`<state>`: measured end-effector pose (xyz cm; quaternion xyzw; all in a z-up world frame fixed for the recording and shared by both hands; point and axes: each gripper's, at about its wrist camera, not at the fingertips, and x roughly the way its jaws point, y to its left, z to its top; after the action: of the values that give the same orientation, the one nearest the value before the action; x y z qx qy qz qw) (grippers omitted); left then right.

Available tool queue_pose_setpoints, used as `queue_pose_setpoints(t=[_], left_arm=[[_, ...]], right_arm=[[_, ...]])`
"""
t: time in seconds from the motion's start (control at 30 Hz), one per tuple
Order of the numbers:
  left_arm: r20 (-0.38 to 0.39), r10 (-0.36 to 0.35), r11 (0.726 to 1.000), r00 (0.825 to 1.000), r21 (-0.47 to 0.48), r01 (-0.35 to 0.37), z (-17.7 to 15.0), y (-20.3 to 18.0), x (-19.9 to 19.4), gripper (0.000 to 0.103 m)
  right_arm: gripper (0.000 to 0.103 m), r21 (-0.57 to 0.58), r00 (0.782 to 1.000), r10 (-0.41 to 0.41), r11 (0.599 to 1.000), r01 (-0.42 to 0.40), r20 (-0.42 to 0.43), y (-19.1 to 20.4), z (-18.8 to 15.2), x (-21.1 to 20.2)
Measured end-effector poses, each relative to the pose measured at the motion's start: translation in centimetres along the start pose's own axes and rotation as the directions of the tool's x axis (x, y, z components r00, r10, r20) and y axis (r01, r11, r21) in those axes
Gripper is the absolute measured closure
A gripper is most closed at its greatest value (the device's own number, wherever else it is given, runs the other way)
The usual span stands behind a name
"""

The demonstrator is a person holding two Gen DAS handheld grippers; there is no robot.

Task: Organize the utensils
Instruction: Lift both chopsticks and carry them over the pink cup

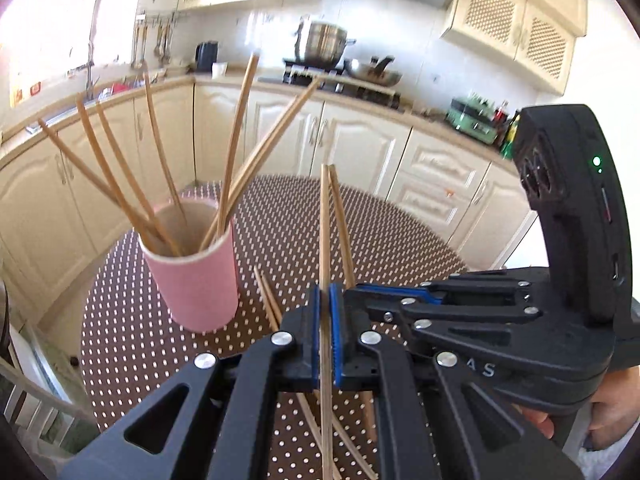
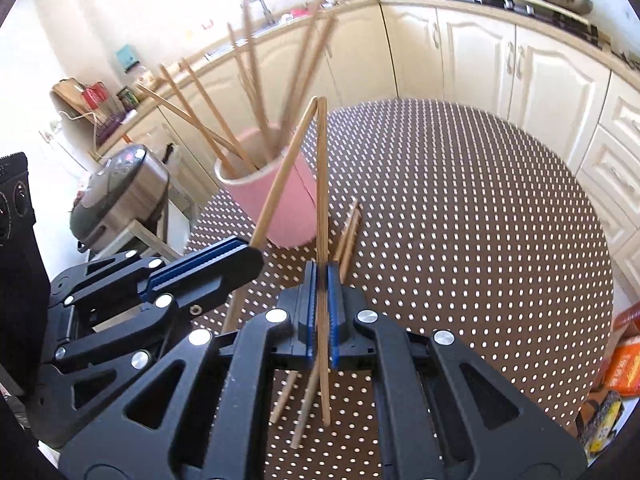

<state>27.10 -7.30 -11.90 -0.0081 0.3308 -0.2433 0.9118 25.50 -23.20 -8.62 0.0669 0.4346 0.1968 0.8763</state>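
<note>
A pink cup [image 1: 198, 280] stands on the dotted round table [image 1: 400, 232] and holds several wooden chopsticks [image 1: 236, 136]. My left gripper [image 1: 327, 312] is shut on one chopstick [image 1: 325, 224], held upright to the right of the cup. My right gripper [image 2: 319, 292] is shut on another chopstick [image 2: 321, 184], upright beside the cup [image 2: 276, 200]. The two held chopsticks meet at their top ends. The left gripper shows in the right wrist view [image 2: 208, 264], and the right gripper in the left wrist view [image 1: 400, 300]. Two more chopsticks [image 2: 349, 236] lie on the table below.
Cream kitchen cabinets [image 1: 360, 140] curve round behind the table. A rice cooker [image 2: 116, 196] stands on a low stand left of the table. Orange and yellow packets [image 2: 616, 372] lie by the table's right edge.
</note>
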Motion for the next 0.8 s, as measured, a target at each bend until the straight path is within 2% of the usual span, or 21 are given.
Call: queue_pose_setpoints(t=[0.23,0.4,0.53,0.6,0.73,0.8], left_arm=[[0.111,-0.011,1.0,0.994,-0.019,0.014,1.0,0.1,-2.4,0.098],[0.236,0.016,0.999,0.972,-0.042,-0.006,2.0,1.0,-4.4,0.098],[0.374,0.052,0.997,0.926,-0.07,-0.028,2.8,2.1,-6.2,0.098],[0.443,0.084,0.995,0.893,-0.087,-0.051,3.2,2.7,-6.8,0.098],[0.529,0.146,0.989,0.836,-0.112,-0.101,4.4,3.2,-7.3,0.098],[0.569,0.188,0.982,0.801,-0.129,-0.139,4.9,3.3,-7.5,0.098]], right_arm=[[0.097,-0.021,0.998,0.028,0.999,-0.027,0.06,1.0,0.9,-2.6],[0.097,-0.036,0.994,0.039,0.999,-0.036,0.1,1.8,1.4,-3.4],[0.097,-0.051,0.99,0.051,0.998,-0.045,0.134,3.8,2.0,-3.4],[0.097,-0.063,0.987,0.06,0.997,-0.051,0.151,4.3,2.3,-3.8],[0.097,-0.091,0.981,0.066,0.995,-0.05,0.18,5.4,2.8,-4.1],[0.097,-0.1,0.979,0.075,0.993,-0.057,0.19,5.8,3.2,-4.1]])
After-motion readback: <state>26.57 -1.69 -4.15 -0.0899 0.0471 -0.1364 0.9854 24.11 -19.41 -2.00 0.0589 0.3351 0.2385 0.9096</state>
